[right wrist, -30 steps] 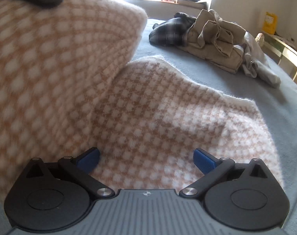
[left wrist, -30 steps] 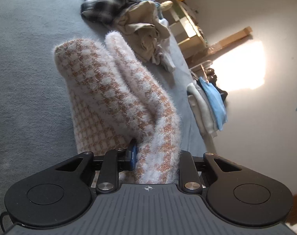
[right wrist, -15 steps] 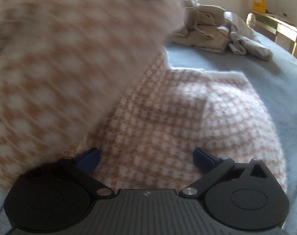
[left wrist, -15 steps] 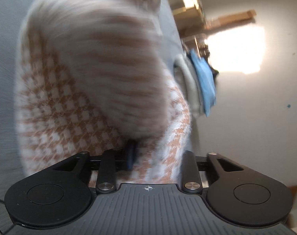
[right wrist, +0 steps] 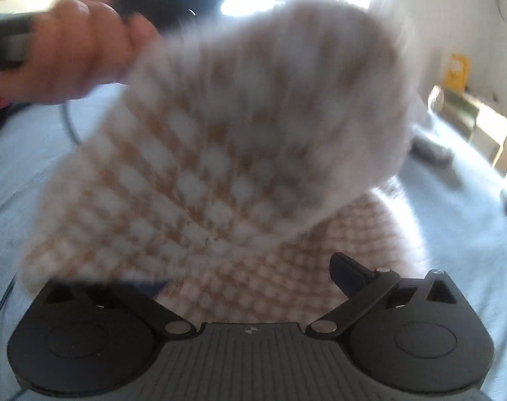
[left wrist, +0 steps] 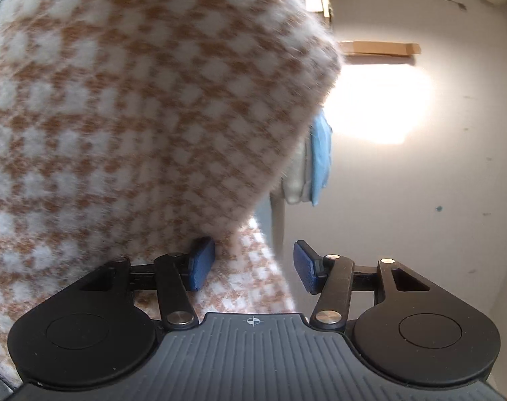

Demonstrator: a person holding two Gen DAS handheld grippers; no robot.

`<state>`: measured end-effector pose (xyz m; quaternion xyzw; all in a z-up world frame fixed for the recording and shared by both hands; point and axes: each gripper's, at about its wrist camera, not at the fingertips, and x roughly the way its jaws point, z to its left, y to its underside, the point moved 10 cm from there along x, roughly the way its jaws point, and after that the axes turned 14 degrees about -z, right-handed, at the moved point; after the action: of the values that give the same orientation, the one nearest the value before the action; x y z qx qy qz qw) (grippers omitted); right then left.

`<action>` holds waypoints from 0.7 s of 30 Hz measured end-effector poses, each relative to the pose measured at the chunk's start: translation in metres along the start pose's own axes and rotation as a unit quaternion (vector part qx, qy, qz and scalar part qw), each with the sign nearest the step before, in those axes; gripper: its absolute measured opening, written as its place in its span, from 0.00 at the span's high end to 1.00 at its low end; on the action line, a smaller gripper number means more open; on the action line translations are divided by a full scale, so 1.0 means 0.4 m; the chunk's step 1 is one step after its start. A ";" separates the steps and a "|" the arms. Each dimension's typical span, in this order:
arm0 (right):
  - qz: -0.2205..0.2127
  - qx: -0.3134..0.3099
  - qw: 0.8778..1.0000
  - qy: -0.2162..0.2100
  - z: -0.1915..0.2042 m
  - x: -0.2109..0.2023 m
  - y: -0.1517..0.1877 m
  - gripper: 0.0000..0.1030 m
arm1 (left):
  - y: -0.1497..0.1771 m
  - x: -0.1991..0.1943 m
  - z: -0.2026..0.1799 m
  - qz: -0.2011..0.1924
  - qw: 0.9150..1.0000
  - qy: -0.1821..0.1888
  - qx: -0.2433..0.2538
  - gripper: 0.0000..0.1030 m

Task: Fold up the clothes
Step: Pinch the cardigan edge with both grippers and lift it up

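Observation:
A fluffy tan-and-white houndstooth sweater [left wrist: 136,107] fills most of the left wrist view, its raised fold hanging close over the camera. My left gripper [left wrist: 253,264] has its jaws opening. A flap of the fold rests against the left blue pad [left wrist: 201,264], the right pad is bare, and sweater fabric lies in the gap below. In the blurred right wrist view the fold [right wrist: 253,133] hangs over the flat part of the sweater [right wrist: 320,284]. My right gripper [right wrist: 250,277] stands open just above that flat part, its left fingertip under the fold. A person's hand [right wrist: 69,56] is at the upper left.
The sweater lies on a grey-blue bed [right wrist: 454,234]. A folded stack with a light blue piece [left wrist: 320,160] sits at the bed's edge. A wooden shelf [right wrist: 481,127] and a yellow object [right wrist: 457,70] stand by the far wall. A cardboard strip [left wrist: 377,48] leans on the sunlit wall.
My left gripper, shut on the sweater's edge before, has carried the fold over and down and its jaws have parted. The fold now hangs in front of the right gripper, which stays open.

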<state>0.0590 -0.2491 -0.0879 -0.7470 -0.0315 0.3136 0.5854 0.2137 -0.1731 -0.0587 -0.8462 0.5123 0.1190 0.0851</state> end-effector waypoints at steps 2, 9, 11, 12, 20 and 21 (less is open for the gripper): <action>0.006 0.036 0.999 0.014 -0.048 -0.046 0.008 0.01 | 0.002 0.002 0.009 -0.001 1.000 0.006 -0.005 0.47; -0.013 0.446 0.888 -0.107 -0.146 -0.190 0.002 0.02 | 0.007 0.001 0.037 -0.006 1.000 0.022 -0.021 0.47; -0.008 0.453 0.883 -0.125 -0.112 -0.180 -0.007 0.01 | 0.011 -0.002 0.039 -0.010 1.000 0.022 -0.016 0.48; -0.004 0.450 0.885 -0.123 -0.103 -0.167 -0.010 0.01 | 0.016 -0.004 0.039 -0.012 1.000 0.020 -0.007 0.48; -0.011 0.499 0.861 -0.103 -0.132 -0.059 -0.027 0.28 | 0.033 -0.032 0.046 -0.033 0.999 0.028 0.009 0.48; -0.001 0.498 0.862 -0.093 -0.134 -0.052 -0.014 0.41 | 0.027 -0.040 0.049 -0.036 0.999 0.033 -0.004 0.48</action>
<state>0.0711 -0.3017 -0.0677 -0.3235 0.0735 0.3547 0.8741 0.1945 -0.1592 -0.0730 -0.8680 0.4835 0.0896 0.0685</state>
